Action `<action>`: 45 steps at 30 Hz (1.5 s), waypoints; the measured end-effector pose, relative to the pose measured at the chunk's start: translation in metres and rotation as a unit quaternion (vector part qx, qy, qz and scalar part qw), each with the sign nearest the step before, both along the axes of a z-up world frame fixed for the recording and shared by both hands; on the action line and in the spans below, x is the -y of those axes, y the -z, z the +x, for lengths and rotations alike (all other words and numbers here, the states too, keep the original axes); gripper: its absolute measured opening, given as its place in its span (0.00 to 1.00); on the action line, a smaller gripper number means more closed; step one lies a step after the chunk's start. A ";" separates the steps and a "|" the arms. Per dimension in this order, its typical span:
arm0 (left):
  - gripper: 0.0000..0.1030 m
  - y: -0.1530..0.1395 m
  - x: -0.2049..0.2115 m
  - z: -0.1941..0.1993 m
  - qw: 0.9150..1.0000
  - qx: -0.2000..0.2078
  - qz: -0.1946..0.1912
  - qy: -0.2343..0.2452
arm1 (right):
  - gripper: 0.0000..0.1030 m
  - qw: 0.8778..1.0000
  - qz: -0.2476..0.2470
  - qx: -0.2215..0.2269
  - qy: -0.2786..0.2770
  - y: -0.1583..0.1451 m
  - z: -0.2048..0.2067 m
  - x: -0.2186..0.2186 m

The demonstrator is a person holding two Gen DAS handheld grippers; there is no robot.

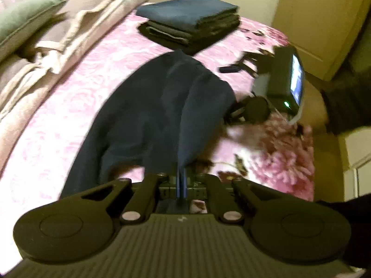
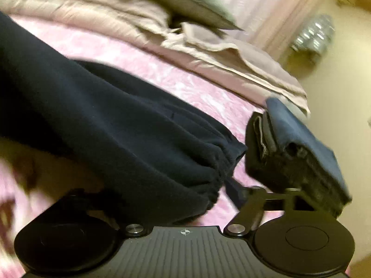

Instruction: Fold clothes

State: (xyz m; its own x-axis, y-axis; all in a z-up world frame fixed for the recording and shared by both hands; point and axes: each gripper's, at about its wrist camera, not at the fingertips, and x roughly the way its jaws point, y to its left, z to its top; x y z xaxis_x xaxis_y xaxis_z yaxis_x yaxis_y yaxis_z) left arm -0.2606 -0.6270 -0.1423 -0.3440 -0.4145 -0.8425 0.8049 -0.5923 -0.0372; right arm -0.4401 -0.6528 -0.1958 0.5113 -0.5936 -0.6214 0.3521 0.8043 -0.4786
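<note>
Bedspread (image 1: 69, 106), pink and floral, under beige blanket (image 1: 76, 20).

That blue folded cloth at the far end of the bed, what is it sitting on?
The blue folded cloth tops a stack of darker folded clothes, which rests on the pink floral bedspread. How many pieces are in the stack is unclear, and the bedspread beneath it is hidden.

free: pink bedspread (image 1: 76, 106) left of trousers (image 1: 162, 106) | blocked: folded stack (image 1: 190, 20) beyond waistband
</note>
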 end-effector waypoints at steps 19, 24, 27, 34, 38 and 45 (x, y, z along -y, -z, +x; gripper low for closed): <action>0.25 0.046 -0.062 -0.118 0.990 -0.018 0.104 0.097 | 0.83 0.979 0.036 -0.197 0.019 0.000 -0.160 0.023; 0.31 0.039 -0.075 -0.053 0.995 0.048 0.087 -0.019 | 0.83 0.983 0.085 -0.159 0.031 -0.031 -0.146 0.013; 0.37 0.036 -0.088 -0.004 0.988 0.108 0.072 -0.079 | 0.83 0.984 0.104 -0.145 0.019 -0.052 -0.125 -0.010; 0.51 0.061 -0.145 0.128 0.956 0.241 0.068 -0.154 | 0.83 0.986 0.124 -0.108 -0.042 -0.088 -0.067 -0.080; 0.53 0.092 -0.186 0.193 0.922 0.367 0.044 -0.114 | 0.83 0.983 0.136 -0.105 -0.063 -0.090 -0.027 -0.134; 0.53 0.144 -0.200 0.244 0.892 0.447 -0.056 0.031 | 0.83 0.981 0.120 -0.123 -0.084 -0.081 0.027 -0.222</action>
